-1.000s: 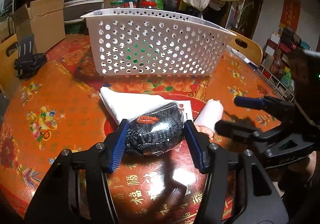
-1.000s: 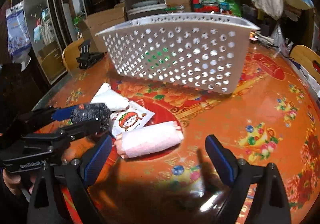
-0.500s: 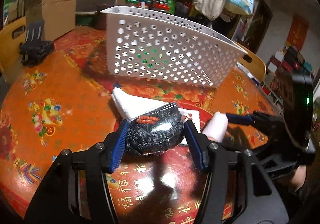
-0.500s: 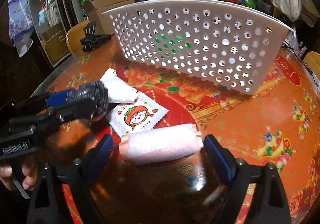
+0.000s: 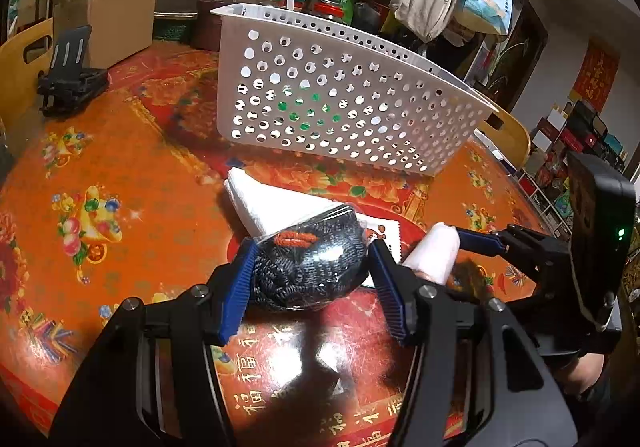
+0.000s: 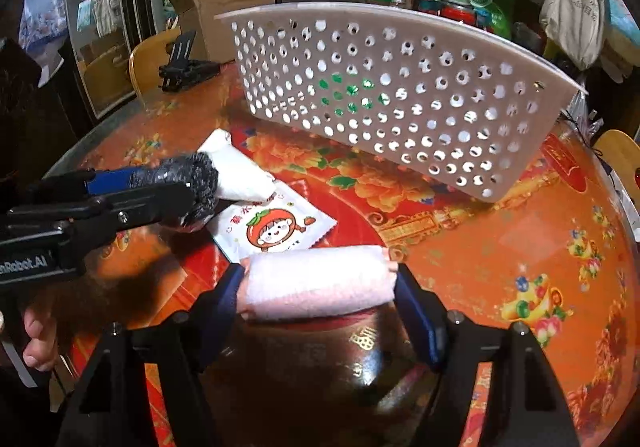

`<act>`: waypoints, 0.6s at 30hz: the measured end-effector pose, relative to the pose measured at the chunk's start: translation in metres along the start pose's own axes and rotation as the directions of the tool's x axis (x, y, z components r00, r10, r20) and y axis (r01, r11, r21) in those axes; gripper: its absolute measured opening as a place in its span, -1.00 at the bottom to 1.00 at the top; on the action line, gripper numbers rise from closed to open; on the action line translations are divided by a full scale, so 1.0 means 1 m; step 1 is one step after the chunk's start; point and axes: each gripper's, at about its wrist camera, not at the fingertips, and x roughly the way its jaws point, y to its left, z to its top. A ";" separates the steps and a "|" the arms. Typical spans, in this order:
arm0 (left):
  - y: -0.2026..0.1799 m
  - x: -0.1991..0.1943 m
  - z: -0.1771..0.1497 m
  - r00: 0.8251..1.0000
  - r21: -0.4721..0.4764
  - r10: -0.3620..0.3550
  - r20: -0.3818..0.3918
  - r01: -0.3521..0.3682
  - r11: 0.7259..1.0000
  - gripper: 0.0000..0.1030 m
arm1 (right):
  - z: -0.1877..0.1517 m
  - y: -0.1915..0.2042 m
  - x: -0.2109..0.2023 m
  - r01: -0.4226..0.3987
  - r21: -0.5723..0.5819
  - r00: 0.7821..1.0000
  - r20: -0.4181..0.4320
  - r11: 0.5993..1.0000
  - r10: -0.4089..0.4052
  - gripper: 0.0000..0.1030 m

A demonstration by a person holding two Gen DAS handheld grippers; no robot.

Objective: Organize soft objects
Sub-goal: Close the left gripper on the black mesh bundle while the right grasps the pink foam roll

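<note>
Basket (image 6: 384,95) behind packet (image 6: 276,225); towel roll (image 6: 316,285) before packet, folded cloth (image 6: 240,171) left

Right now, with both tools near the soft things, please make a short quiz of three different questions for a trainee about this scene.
1. True or false: the left tool is closed on a dark knitted bundle in clear wrap.
2. Multiple choice: what lies between the fingers of the right tool? A) the cartoon sachet B) the pink rolled towel C) the folded white cloth
3. Fill in: the white perforated basket stands on the table, ______ the soft things, as seen from both tools.

Key: 1 true; 2 B; 3 behind
</note>
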 end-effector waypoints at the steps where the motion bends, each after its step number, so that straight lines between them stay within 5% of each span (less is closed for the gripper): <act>1: 0.000 0.000 0.000 1.000 0.001 -0.001 0.001 0.001 1.000 0.04 | -0.001 -0.002 -0.002 -0.003 0.010 1.000 0.011 1.000 0.003 0.43; 18: -0.011 -0.009 -0.004 0.999 0.054 -0.001 0.042 -0.001 0.999 0.04 | -0.010 -0.028 -0.035 -0.016 0.156 0.982 0.186 0.988 -0.013 0.43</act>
